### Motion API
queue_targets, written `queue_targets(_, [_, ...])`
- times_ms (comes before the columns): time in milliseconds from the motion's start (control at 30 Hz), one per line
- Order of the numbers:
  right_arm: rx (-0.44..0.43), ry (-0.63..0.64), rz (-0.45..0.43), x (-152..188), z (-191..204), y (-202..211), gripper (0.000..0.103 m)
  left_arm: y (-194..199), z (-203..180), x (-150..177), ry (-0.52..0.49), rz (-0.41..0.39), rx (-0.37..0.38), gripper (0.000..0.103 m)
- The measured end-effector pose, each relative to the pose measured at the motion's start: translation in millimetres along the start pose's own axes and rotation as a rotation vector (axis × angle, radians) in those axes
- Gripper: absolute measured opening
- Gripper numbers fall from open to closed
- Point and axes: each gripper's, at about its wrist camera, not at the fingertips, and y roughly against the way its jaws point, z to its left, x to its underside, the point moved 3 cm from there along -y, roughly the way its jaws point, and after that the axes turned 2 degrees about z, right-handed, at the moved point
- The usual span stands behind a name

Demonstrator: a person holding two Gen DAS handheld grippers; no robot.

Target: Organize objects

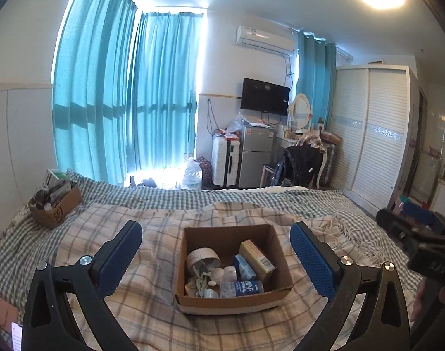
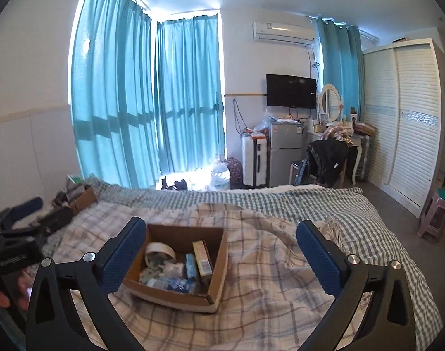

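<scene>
Cardboard box [image 1: 233, 266]: on plaid blanket [image 1: 140, 292], mid-bed, holding tape roll [image 1: 202, 259], small bottle [image 1: 241, 289], cartons. Left gripper [image 1: 216, 259], right gripper [image 2: 221, 253]: both spread wide, empty, hovering. Risk: soft bedding may tip box under uneven push.

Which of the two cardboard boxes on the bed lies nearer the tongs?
The open brown cardboard box holding a tape roll and small cartons, directly ahead on the plaid blanket; the other cardboard box sits far off by the left wall.
</scene>
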Motion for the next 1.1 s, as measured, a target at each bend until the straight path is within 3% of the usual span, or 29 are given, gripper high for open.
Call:
queue_targets(100, [0.028, 0.014, 0.027, 26.6, 0.5, -10.4, 0.103, 0.6, 4.2, 19.9, 0.008, -0.015, -0.038, 0.103])
queue_targets(233, [0.078, 0.047, -0.008, 49.1, -0.7, -13.5, 0.103, 3.9, 8.5, 44.6, 0.010, -0.023, -0.067, 0.103])
queue_targets(433, [0.052, 0.049, 0.019, 70.6, 5.7, -19.9, 0.103, 11.2, 11.5, 72.7, 0.019, -0.044, -0.092, 0.103])
queue_targets(667, [0.046, 0.036, 0.032, 77.5, 3.9, -16.5, 0.103, 12.4, 0.8, 80.0, -0.005, -0.018, -0.051, 0.103])
queue_targets(1100, [0.051, 0.036, 0.034, 77.4, 3.3, -13.1, 0.103, 12.9, -0.5, 83.4, 0.001, -0.002, -0.066, 0.103])
